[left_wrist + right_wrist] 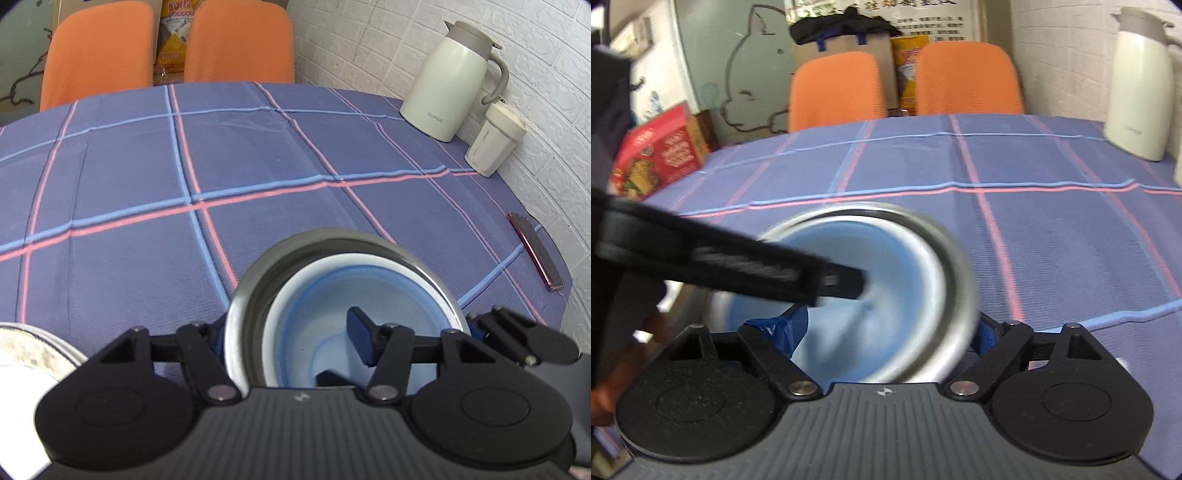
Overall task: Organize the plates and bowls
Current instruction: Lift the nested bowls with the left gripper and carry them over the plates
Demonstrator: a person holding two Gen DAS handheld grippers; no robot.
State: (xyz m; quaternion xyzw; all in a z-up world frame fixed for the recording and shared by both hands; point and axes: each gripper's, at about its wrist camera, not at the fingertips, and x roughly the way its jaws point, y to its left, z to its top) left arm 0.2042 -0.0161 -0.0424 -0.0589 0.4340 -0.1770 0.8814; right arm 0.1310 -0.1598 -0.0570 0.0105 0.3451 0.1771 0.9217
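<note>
Bowls nested: blue bowl (pixel 354 314) inside steel bowl (pixel 258 291), low over tabletop (pixel 258 155). Left tongs (pixel 291 339) clenched across their rims; right tongs (pixel 890 328) likewise, seemingly. Lower level, release together.

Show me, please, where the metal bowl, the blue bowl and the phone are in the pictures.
metal bowl (pixel 255 280): left wrist view, on its steel rim at upper left.
blue bowl (pixel 369 291): left wrist view, on its inner wall; it sits inside the metal bowl.
phone (pixel 535 251): left wrist view, on its dark face.
</note>
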